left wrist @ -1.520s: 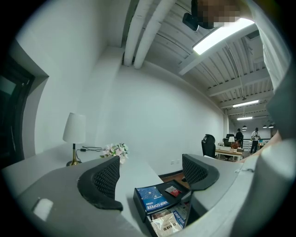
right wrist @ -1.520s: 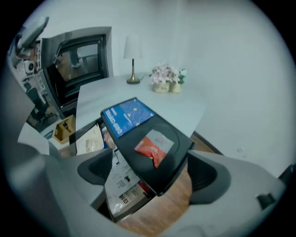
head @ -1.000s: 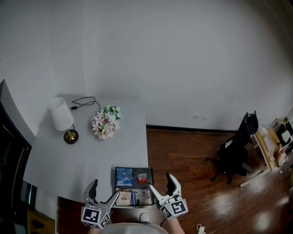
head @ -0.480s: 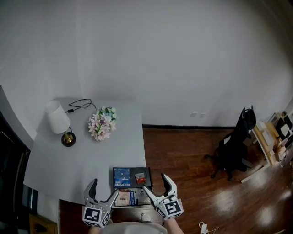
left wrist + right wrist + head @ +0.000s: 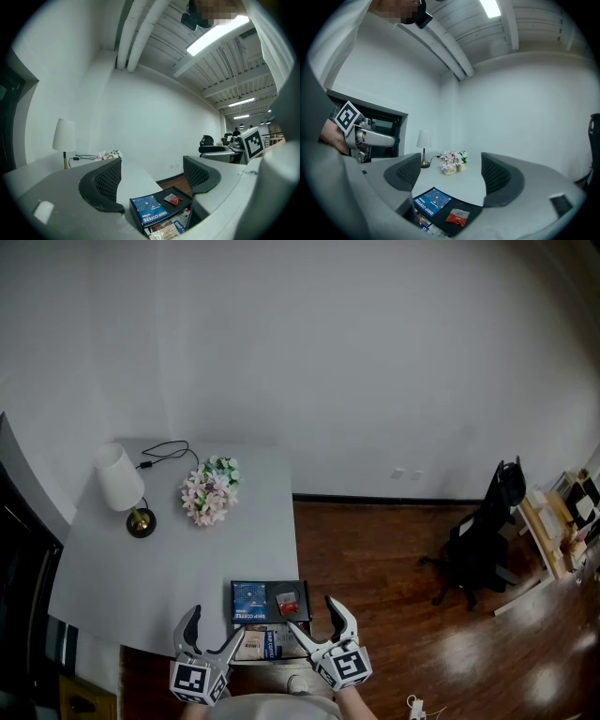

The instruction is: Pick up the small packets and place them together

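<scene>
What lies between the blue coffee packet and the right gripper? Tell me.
A small red packet on the black tray, plain in the head view.

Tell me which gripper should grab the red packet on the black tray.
Right. The right gripper, jaws open, sits beside the red packet; the left gripper, also open, hangs farther left.

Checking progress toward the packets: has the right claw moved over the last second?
Yes. The right claw has shifted left, closer to the right edge of the tray.

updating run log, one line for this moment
left claw: open, empty | right claw: open, empty | red packet: on black tray
</scene>
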